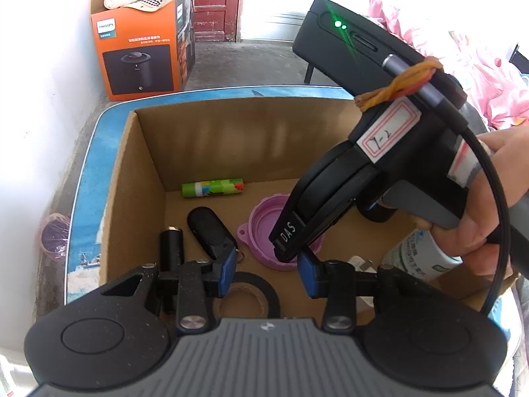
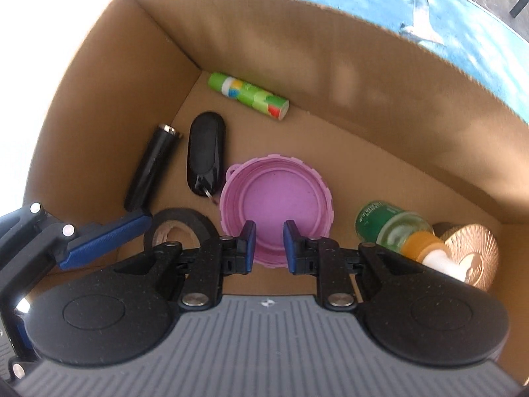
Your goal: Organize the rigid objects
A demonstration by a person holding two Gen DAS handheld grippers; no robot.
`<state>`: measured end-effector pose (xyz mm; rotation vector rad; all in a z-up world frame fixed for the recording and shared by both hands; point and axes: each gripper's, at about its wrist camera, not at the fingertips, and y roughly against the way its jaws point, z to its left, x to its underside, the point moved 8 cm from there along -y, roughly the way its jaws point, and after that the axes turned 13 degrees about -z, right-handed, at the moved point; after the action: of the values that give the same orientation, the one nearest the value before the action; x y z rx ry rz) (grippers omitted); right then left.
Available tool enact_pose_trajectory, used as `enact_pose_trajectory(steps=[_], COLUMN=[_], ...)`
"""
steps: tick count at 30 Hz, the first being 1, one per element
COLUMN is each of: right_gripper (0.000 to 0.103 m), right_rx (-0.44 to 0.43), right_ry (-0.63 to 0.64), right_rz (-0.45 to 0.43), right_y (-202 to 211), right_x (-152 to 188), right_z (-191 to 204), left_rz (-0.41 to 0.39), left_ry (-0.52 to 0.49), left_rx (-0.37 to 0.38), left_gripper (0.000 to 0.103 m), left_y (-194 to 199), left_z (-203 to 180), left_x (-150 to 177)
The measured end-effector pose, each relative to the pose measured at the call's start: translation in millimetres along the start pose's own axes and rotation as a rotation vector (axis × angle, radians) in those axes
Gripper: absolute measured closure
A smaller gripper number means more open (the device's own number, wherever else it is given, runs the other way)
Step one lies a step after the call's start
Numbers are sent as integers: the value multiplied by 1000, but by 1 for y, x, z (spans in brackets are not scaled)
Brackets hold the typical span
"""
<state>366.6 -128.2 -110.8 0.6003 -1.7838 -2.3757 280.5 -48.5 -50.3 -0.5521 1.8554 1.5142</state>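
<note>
The pink lid (image 2: 276,198) lies open side up on the floor of the cardboard box (image 2: 297,49), directly under the right claw (image 2: 268,243). That claw points almost straight down, its 2 blue pads nearly together with only a narrow gap, and nothing shows between them; I read it as closed and empty, probably hovering above the lid's near rim. Left of the right claw lie a black tape roll (image 2: 178,228), a black key fob (image 2: 205,152) and a black cylinder (image 2: 150,165); beyond it, against the far wall, a green tube (image 2: 248,96). To its right a green bottle (image 2: 390,225) lies on its side by a round copper-coloured disc (image 2: 472,254). Everything sits loose and flat, likely dropped in to collect it in 1 place.

The left claw (image 1: 266,271) hangs over the tape roll with its pads apart and holds nothing. A hand (image 1: 489,205) grips the right tool's handle.

The box stands on a desk (image 1: 89,178) with a blue sea-and-gull print. Behind it, on a grey concrete floor, stands an orange carton (image 1: 139,43) stuffed with cloth, near a red door (image 1: 215,3) and a white wall; pink fabric (image 1: 479,76) lies off to the right.
</note>
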Motion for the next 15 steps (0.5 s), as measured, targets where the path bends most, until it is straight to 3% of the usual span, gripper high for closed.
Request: enact_pose_trajectory(steps=[7, 9, 15], right_gripper=[86, 84, 77], right_rx=[7, -9, -49], right_ry=[-7, -8, -21], right_rz=[11, -21, -291], right_y=[2, 8, 88], right_x=[8, 7, -1], right_z=[0, 2, 16], left_rz=[4, -7, -138], left_ry=[2, 11, 2], left_rx=[14, 17, 16], left_gripper=[60, 55, 35], left_y=[3, 7, 48], left_z=[-4, -4, 0], left_x=[4, 3, -8])
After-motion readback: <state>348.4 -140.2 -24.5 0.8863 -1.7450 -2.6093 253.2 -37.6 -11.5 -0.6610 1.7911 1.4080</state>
